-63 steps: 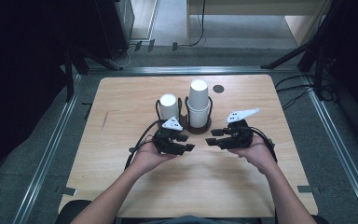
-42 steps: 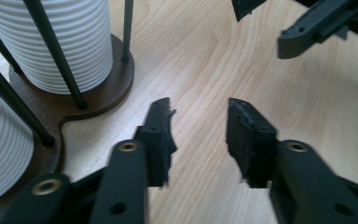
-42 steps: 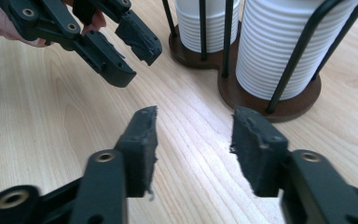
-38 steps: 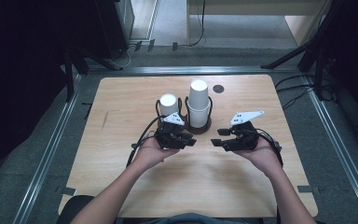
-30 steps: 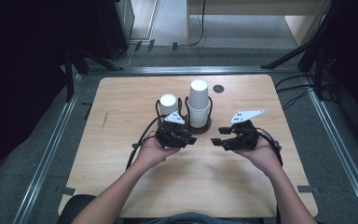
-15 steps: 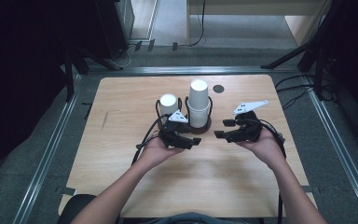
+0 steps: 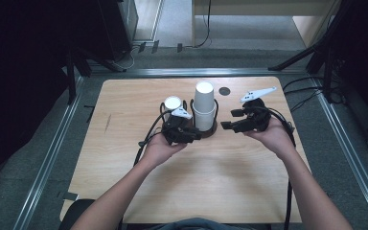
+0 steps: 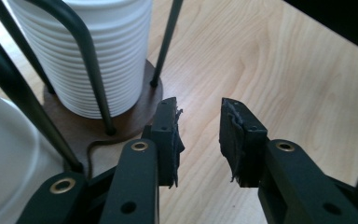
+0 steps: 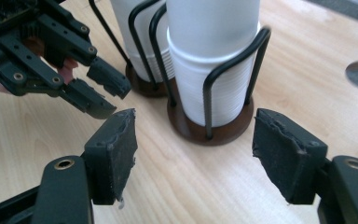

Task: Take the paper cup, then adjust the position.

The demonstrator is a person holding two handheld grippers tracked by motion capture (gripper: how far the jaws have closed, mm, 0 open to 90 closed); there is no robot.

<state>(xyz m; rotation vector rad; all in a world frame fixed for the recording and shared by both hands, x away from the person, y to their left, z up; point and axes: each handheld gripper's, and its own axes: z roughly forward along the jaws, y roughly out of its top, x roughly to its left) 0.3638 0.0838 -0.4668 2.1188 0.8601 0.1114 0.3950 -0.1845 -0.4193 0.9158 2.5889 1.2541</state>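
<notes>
I see both tongs flanking the cup rack: left tongs beside it, right tongs just apart.

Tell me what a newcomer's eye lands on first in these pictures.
Two stacks of white cups in black wire holders stand mid-table, the right stack taller. The left gripper sits just in front of them, jaws a little apart with nothing between, having just been closing. The right gripper, to their right, faces the taller stack with wide jaws that have just been opening, also empty.
</notes>
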